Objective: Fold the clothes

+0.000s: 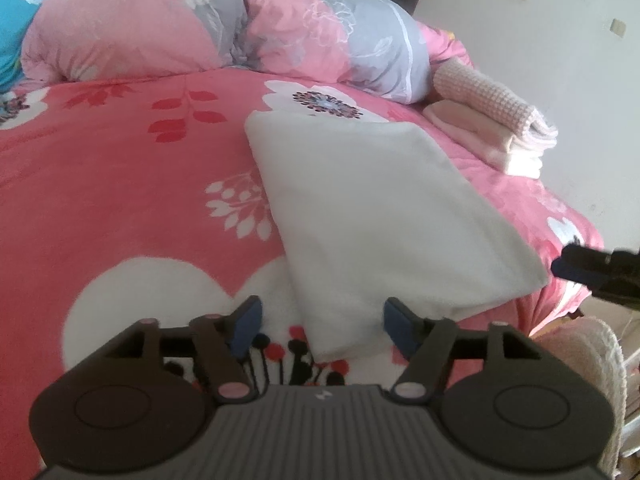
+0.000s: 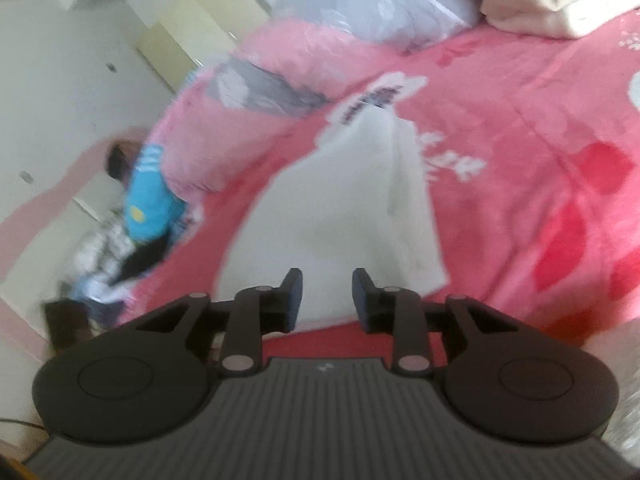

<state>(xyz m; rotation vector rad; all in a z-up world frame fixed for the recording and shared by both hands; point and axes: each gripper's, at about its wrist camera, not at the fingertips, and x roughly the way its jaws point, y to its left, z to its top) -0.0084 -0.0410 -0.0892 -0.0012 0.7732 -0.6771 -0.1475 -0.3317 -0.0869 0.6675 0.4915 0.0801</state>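
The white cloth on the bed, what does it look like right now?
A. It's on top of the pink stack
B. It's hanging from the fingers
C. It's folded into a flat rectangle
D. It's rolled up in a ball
C: the white cloth lies flat on the pink flowered bedspread as a neat folded rectangle, with no fingers gripping it, apart from the stack of folded clothes near the bed's far edge.

Ahead of the left gripper (image 1: 322, 330), whose matt black plastic fingers (image 1: 248, 326) are carrying dull blue pads, a smooth white cloth (image 1: 384, 216) is lying on a fleecy pink blanket (image 1: 120, 184). Beyond the fingertips, a waffle-knit pink towel (image 1: 486, 96) is topping soft cream fabrics, and a slightly sheeny quilt (image 1: 280, 20) is bunching.
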